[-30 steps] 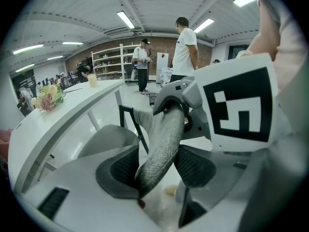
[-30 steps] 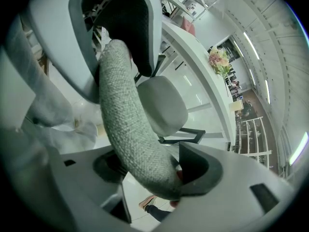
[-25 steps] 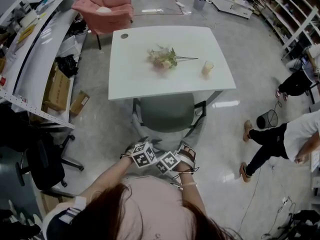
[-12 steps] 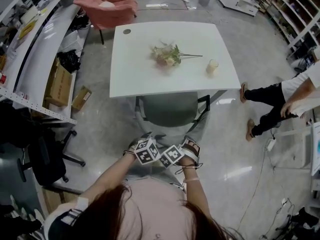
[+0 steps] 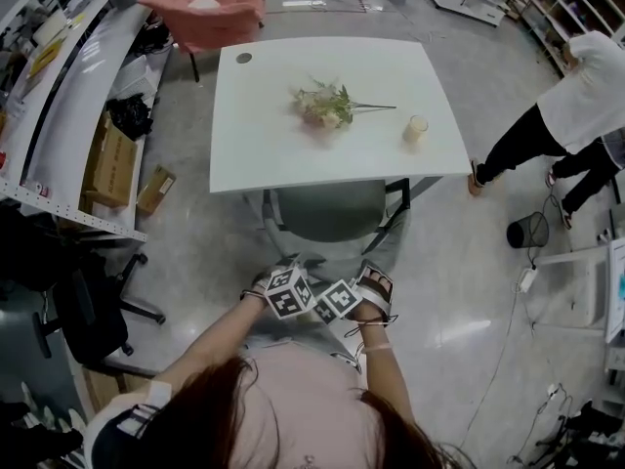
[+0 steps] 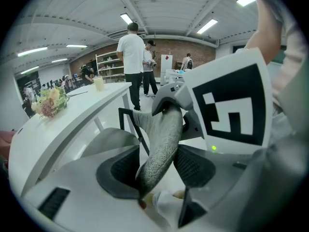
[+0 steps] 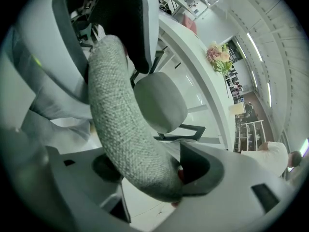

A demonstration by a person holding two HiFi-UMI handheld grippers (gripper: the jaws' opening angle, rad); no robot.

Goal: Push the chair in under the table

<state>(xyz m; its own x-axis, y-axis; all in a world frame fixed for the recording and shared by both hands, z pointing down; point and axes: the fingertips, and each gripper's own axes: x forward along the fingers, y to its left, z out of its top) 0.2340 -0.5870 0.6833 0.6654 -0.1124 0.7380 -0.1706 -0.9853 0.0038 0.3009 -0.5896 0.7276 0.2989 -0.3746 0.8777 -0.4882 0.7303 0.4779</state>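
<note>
Clamped on the backrest of the grey chair (image 5: 327,215) with left claw (image 6: 157,168) and right claw (image 7: 149,170), side by side. Hard to see the seat front, cut off beneath the tabletop (image 5: 256,140).

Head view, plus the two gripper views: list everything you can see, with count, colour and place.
Table: one, white, middle of the floor.
Chair: one, grey-green, seat partly under the table's near edge.
Flowers: one bunch, pink and cream, lying on the table.
Candle or cup: one, cream, on the table, right of the flowers.
Armchair: one, pink, beyond the table.
Cardboard boxes: two, brown, floor at left.
Office chair: one, black, near left.
Bin: one, black, floor at right.
Bystander: one, white top, black trousers, far right.
Left gripper: one, grey, shut on the chair's backrest.
Right gripper: one, grey, shut on the same backrest.
</note>
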